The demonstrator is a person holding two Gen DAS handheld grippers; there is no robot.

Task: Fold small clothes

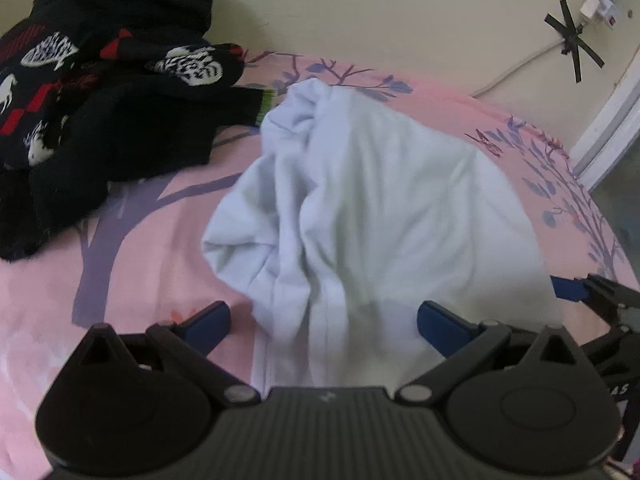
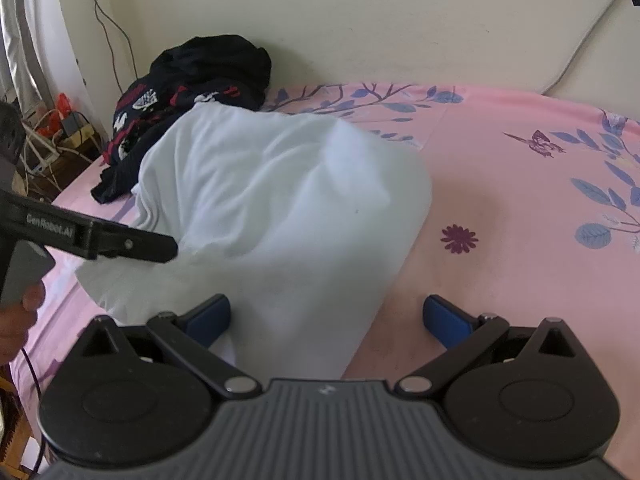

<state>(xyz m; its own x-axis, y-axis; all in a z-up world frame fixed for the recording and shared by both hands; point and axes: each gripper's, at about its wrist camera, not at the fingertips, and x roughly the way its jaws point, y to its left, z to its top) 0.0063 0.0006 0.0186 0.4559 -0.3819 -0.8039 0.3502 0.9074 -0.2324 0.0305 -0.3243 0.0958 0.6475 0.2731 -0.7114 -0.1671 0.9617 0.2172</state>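
A pale blue-white garment (image 1: 372, 208) lies bunched and rumpled on the pink floral bed sheet (image 1: 132, 248); it also shows in the right wrist view (image 2: 280, 200). My left gripper (image 1: 324, 326) is open, its blue-padded fingers spread either side of the garment's near edge. My right gripper (image 2: 326, 322) is open too, with the garment's near right edge between its fingers. The left gripper shows from the side in the right wrist view (image 2: 100, 236), at the garment's left edge. The right gripper's tip (image 1: 592, 292) shows at the right edge of the left wrist view.
A heap of black clothes with red and white patterns (image 1: 92, 92) lies at the far left of the bed, against the cream wall; it shows in the right wrist view too (image 2: 192, 92). Cables and a power strip (image 2: 52, 140) lie on the floor beyond the bed's left side.
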